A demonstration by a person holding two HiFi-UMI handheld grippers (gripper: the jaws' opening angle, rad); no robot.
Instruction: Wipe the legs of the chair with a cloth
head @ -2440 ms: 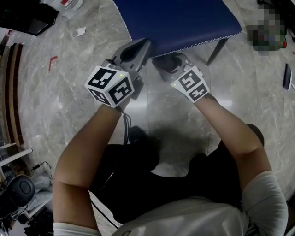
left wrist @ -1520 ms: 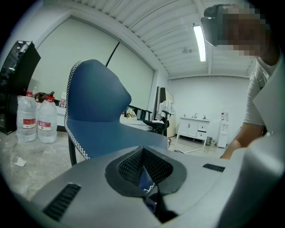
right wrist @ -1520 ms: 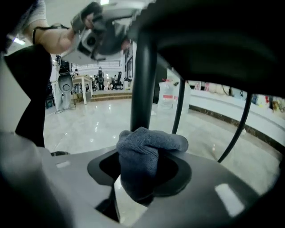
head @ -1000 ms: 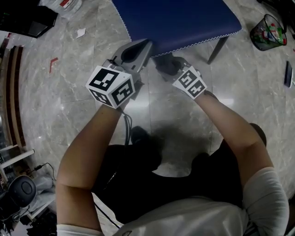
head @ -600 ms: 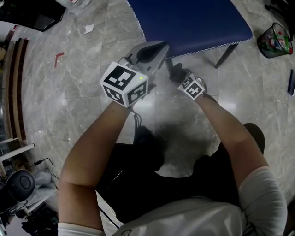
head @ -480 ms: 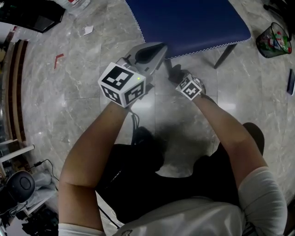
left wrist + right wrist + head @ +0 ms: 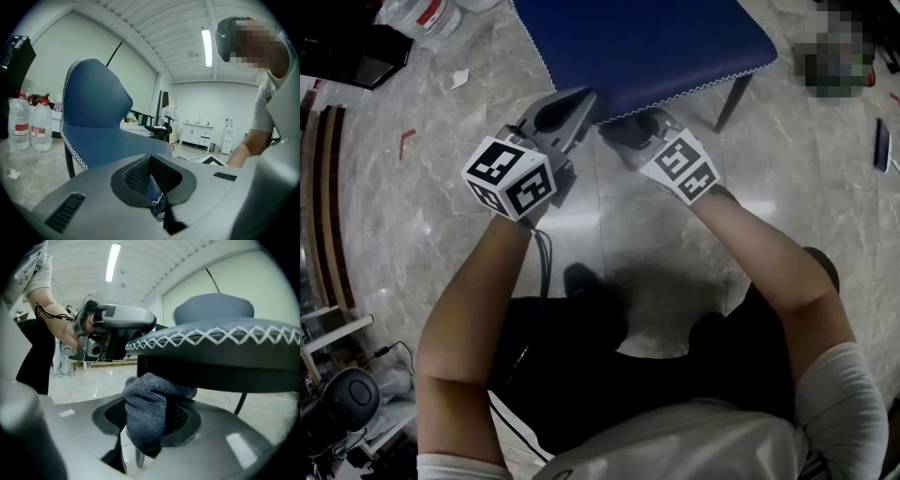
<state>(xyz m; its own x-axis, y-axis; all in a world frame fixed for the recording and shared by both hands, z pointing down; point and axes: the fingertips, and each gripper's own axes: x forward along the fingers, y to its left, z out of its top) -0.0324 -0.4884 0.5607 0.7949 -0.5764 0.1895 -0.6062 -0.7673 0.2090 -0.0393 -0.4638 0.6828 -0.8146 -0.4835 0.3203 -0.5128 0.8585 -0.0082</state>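
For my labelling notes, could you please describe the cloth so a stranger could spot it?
Find the blue chair seat with white zigzag stitching. Below its edge, the right gripper clamps the cloth: a bunched grey knit wad, the only soft thing there.

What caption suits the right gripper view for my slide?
Right gripper shut on a gray cloth, raised just under the stitched edge of the chair seat.

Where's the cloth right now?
The grey cloth is clamped in the right gripper, bunched in the right gripper view just beneath the blue chair seat's stitched front edge, right of the left gripper that holds that edge.
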